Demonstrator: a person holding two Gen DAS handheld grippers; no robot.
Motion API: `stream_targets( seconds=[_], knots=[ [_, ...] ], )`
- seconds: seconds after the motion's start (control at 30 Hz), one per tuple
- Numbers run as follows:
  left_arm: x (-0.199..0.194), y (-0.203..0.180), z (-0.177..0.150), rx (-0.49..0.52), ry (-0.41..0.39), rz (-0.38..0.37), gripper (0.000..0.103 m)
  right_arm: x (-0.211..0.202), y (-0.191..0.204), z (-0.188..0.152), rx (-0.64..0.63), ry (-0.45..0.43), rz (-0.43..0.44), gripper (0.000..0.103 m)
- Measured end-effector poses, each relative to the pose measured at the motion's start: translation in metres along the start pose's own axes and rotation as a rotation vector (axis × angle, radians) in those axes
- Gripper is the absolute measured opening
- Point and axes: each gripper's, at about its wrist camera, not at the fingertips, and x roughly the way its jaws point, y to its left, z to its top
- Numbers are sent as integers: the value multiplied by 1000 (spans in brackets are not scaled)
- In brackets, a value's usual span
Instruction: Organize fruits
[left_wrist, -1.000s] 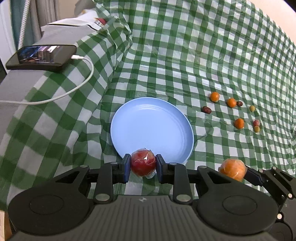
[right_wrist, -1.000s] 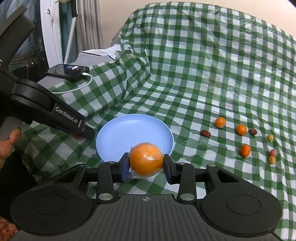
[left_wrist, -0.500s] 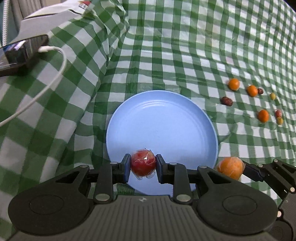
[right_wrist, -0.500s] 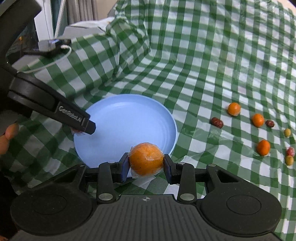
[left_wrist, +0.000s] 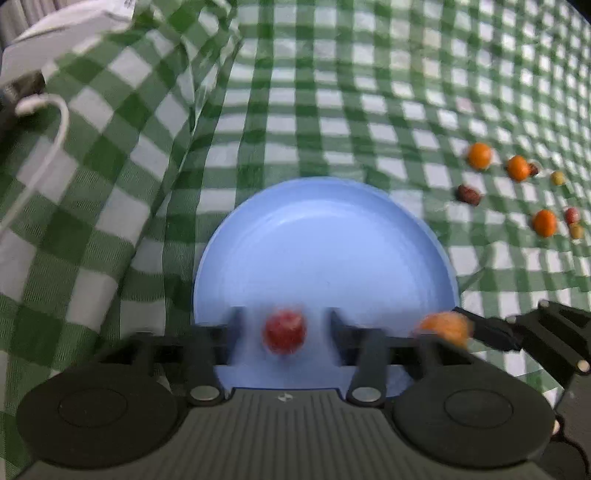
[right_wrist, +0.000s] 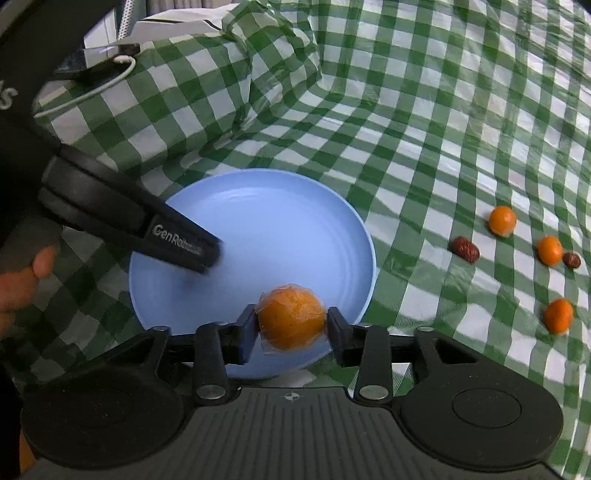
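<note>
Green-and-white checked cloth (right_wrist: 424, 122) carries a round pale-blue plate (right_wrist: 295, 221), over whose near rim the left gripper (left_wrist: 283, 332) stands spread around a small red fruit (left_wrist: 284, 331), apparently just released, while the right gripper (right_wrist: 291, 328) grasps a wrapped orange fruit (right_wrist: 291, 316), likely next to be released there.

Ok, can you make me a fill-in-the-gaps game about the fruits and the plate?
1. The wrapped fruit pinched in the right gripper is ___ in colour.
2. Both grippers are over a round plate that is ___.
3. The left gripper is ___, its fingers not touching the red fruit between them.
4. The checked cloth is green and ___.

Missing words: orange; blue; open; white.
</note>
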Motion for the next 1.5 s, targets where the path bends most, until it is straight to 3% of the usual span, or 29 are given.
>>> stream_targets(
  seconds=[0.03,0.1,0.23,0.47,0.63,0.97,1.5],
  knots=[
    [-8,1,0,-6,-33,1,101,-5,-1,2,-2,-16,-14,66],
    [-24,1,-2,-10,-87,-9,103,-18,-2,3,-9,-41,-29,83],
    [-49,2,-17,-1,-88,-14,103,-49,-3,-8,2,-31,-25,93],
    [-98,9,-70,-61,-81,41,103,-108,17,-40,67,-16,14,98],
    [-128,8,-97,-74,-114,63,103,-139,38,-45,29,-88,-5,100],
    [-180,0,-112,-61,-258,85,103,-182,46,-57,52,-188,-51,101],
    [-195,-2,-119,-81,-274,77,103,-202,53,-64,55,-230,-73,102]
  ],
)
